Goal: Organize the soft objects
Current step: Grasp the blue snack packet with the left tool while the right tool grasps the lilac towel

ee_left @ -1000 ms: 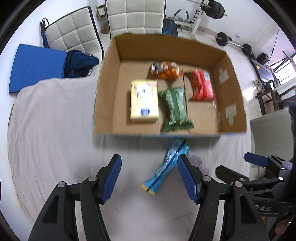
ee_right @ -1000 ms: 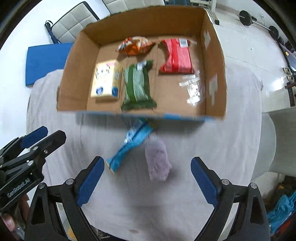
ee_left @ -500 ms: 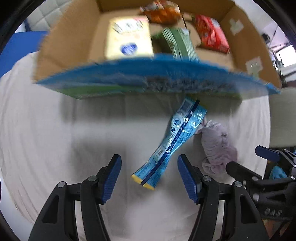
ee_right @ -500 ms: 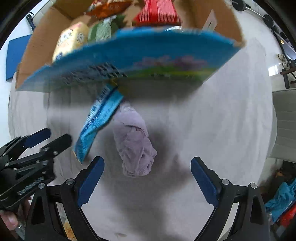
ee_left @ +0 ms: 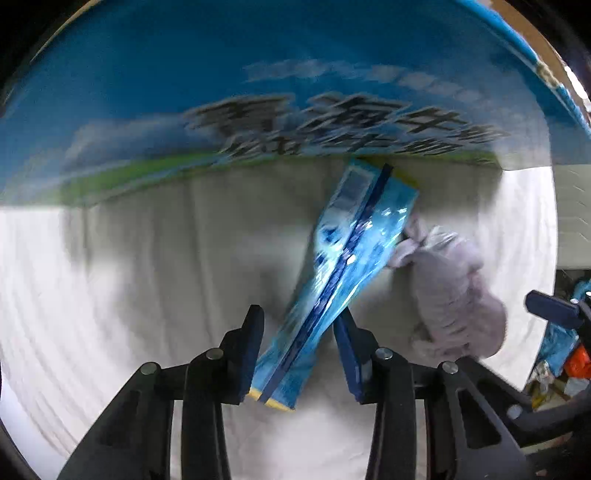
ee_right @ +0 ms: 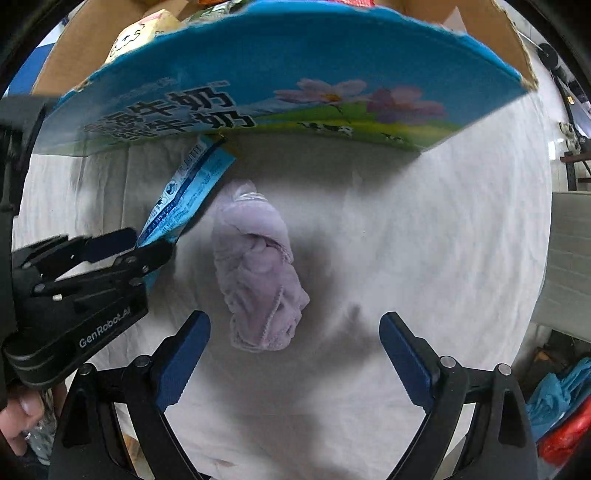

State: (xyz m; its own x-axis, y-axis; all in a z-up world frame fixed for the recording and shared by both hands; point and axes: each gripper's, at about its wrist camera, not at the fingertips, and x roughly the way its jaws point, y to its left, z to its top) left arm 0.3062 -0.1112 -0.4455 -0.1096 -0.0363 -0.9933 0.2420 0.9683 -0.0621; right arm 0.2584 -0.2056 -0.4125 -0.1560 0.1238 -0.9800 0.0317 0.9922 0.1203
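Note:
A long blue snack packet [ee_left: 343, 273] lies on the white cloth, its far end under the box's front wall. My left gripper [ee_left: 301, 328] is low over the cloth, its blue pads either side of the packet's near end, part closed but with gaps still showing. A rolled lilac cloth [ee_left: 450, 291] lies just right of the packet. In the right wrist view the lilac cloth [ee_right: 258, 269] sits ahead of my right gripper [ee_right: 295, 339], which is wide open and empty. The packet [ee_right: 188, 195] and the left gripper [ee_right: 110, 247] show at the left there.
The cardboard box's blue printed front wall [ee_left: 258, 92] fills the top of the left wrist view and looms close in the right wrist view [ee_right: 280, 85]. Snack packs [ee_right: 144, 33] peek over its rim. The white table cloth [ee_right: 424, 221] spreads right; clutter [ee_right: 561, 406] lies beyond the edge.
Both grippers have dropped low and moved forward toward the box. The left gripper's jaws have narrowed around the blue packet's near end. The right gripper has closed in on the lilac cloth, still wide open.

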